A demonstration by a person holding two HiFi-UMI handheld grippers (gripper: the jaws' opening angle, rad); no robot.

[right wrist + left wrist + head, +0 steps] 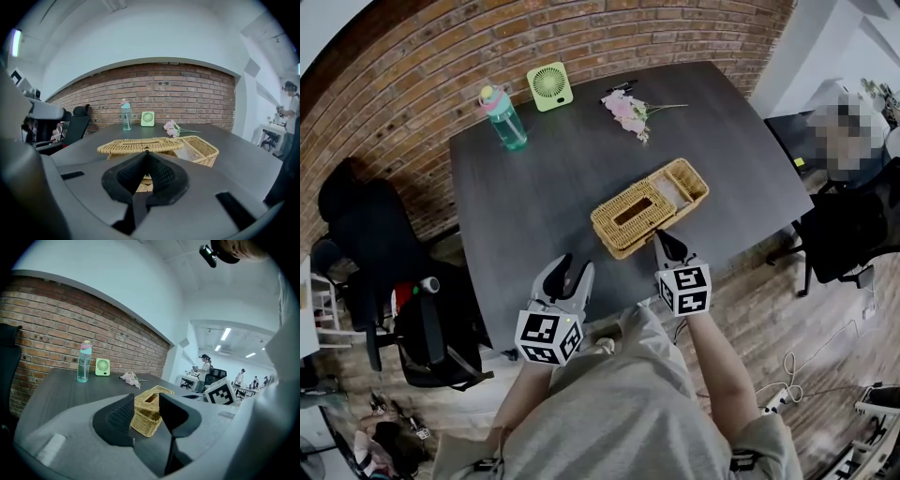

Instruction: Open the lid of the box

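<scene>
The left tongs (572,265) hang spread and empty over the counter's (534,178) near edge, with the wicker box (626,246) ahead to their right. The box lies by the near right edge, its long axis slanting from near left to far right. The right tongs (662,236), the nearer pair, are pressed together on the near rim of its slotted lid (614,220), which looks tilted up. No brand or writing is readable, only square markers on the tongs' cubes.

Legible text, brands, numbers: none. Printed marks: black-and-white square code patterns on the left cube (549,337), behind the left gripper (567,266), and the right cube (684,289), behind the right gripper (662,237).
</scene>
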